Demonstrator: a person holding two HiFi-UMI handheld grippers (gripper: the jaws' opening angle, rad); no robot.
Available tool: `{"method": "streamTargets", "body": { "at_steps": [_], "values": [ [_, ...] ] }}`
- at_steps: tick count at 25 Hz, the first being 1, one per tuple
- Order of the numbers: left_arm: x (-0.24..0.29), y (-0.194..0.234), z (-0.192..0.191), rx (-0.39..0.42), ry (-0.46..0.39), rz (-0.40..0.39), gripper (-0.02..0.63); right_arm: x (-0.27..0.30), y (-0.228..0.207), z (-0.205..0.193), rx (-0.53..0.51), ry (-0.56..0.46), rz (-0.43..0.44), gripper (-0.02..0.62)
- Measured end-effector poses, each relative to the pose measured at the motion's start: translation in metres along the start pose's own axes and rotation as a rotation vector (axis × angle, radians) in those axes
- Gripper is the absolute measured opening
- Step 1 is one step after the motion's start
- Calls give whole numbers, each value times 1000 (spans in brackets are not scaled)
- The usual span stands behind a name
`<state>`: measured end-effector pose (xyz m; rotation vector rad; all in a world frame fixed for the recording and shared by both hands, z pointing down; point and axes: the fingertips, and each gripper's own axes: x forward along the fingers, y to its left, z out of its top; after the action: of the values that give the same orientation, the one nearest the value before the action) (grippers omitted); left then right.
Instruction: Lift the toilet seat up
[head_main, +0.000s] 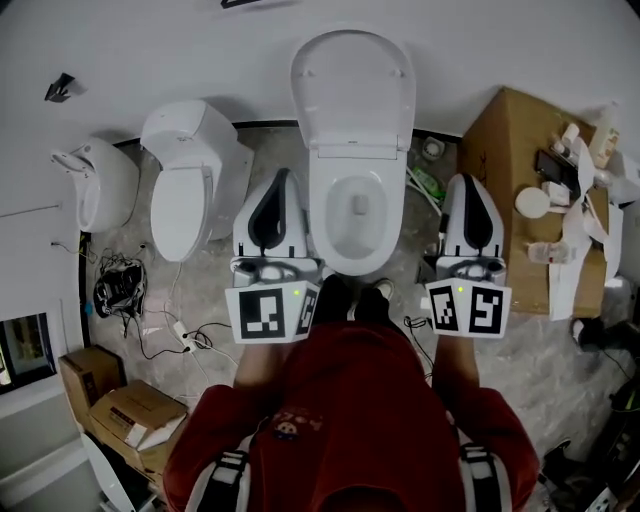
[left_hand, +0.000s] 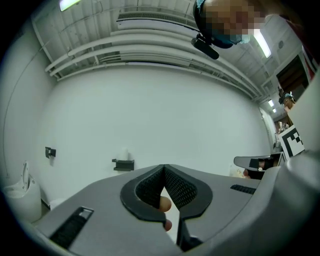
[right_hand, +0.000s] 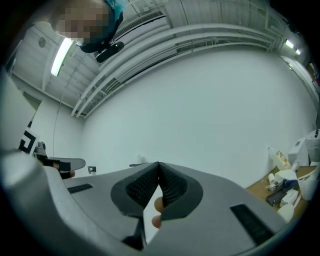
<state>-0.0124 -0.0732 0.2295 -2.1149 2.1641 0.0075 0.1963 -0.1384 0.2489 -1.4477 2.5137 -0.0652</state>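
Observation:
The white toilet (head_main: 352, 215) stands in the middle of the head view, its bowl open. A white flap (head_main: 352, 90) stands raised against the wall behind it. I cannot tell whether the seat ring is up with the flap or lies on the rim. My left gripper (head_main: 281, 175) is beside the bowl's left side and my right gripper (head_main: 467, 180) is off its right side; both point level at the wall. In the left gripper view the left gripper (left_hand: 163, 168) has its jaws meeting at the tips with nothing between them. The right gripper (right_hand: 158, 164) looks the same in its own view.
A second white toilet (head_main: 185, 180) and another white fixture (head_main: 100, 185) stand to the left. A cardboard box (head_main: 505, 165) with small items on top stands to the right. Cables (head_main: 130, 290) and more cardboard boxes (head_main: 120, 410) lie on the floor at the lower left.

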Motion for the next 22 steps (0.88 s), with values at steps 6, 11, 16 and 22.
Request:
{"method": "streamTargets", "body": {
  "at_steps": [6,11,16,22],
  "values": [
    [-1,12,-4,-20,-6,4,11,7,15,-2,-11,4,20,13],
    [0,22,-5,-22,-15,-4,11,15,31,-4,-36,14,26,14],
    [0,37,-10,-37,-9,0,11,22,47,-9,-53,22,35,13],
    [5,47,-18,-49,0,-2,11,32,55,-15,-68,41,38,14]
  ]
}}
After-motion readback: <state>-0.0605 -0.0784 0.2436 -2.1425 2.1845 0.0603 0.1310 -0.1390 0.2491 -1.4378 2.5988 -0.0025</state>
